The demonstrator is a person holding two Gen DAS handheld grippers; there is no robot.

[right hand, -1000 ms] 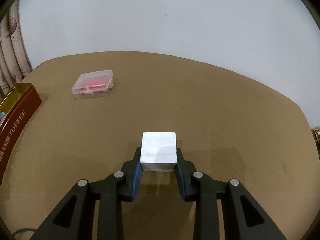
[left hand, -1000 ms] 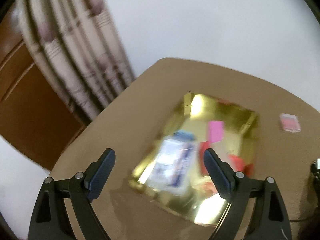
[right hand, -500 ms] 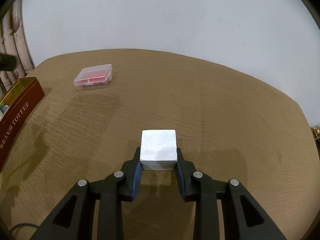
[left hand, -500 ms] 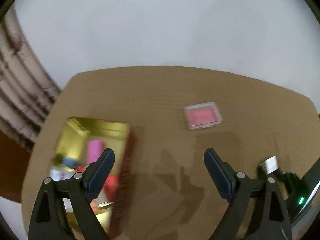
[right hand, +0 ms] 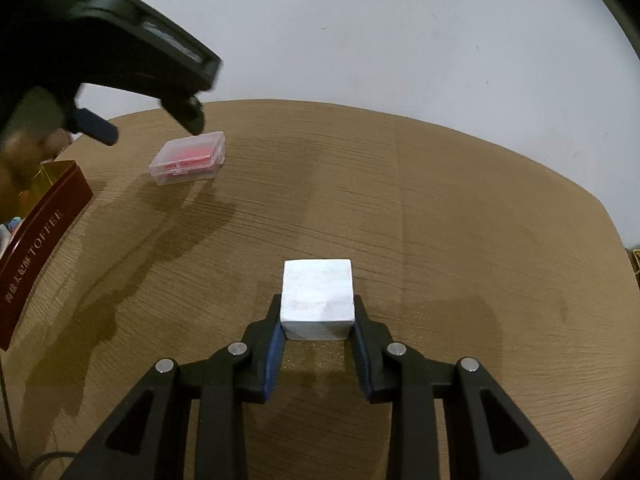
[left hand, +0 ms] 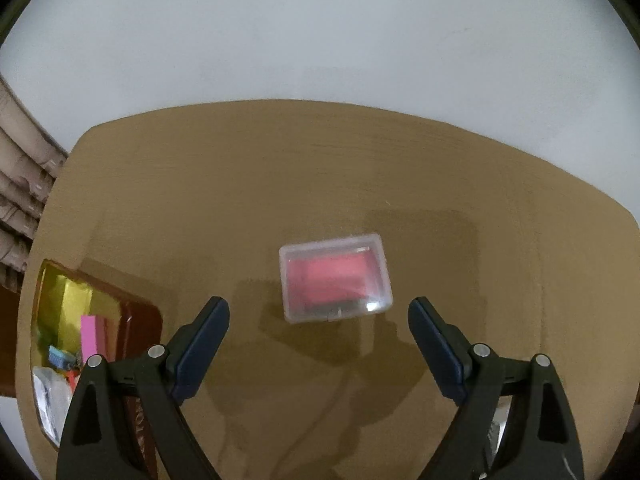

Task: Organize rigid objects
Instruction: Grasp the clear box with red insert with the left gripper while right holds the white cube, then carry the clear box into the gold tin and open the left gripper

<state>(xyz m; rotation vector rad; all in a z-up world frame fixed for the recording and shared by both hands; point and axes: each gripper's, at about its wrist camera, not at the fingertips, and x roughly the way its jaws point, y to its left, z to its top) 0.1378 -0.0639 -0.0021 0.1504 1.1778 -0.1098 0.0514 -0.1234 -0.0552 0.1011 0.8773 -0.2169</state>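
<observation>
Clear case (left hand: 335,277) with red filling lying flat on the table (left hand: 500,208), lid closed, ahead of the left gripper (left hand: 319,325) and between the lines of its wide-apart, empty jaws. Risk here: smooth lid and low walls, so possible to slip out or skid away if closing too high or off centre. White cube (right hand: 317,305) clamped in the right gripper (right hand: 318,330), low over the table; may twist loose if squeezed only at its near edge. Tin (right hand: 38,236) at far left, partly full; possible to knock its rim when carrying things over.
</observation>
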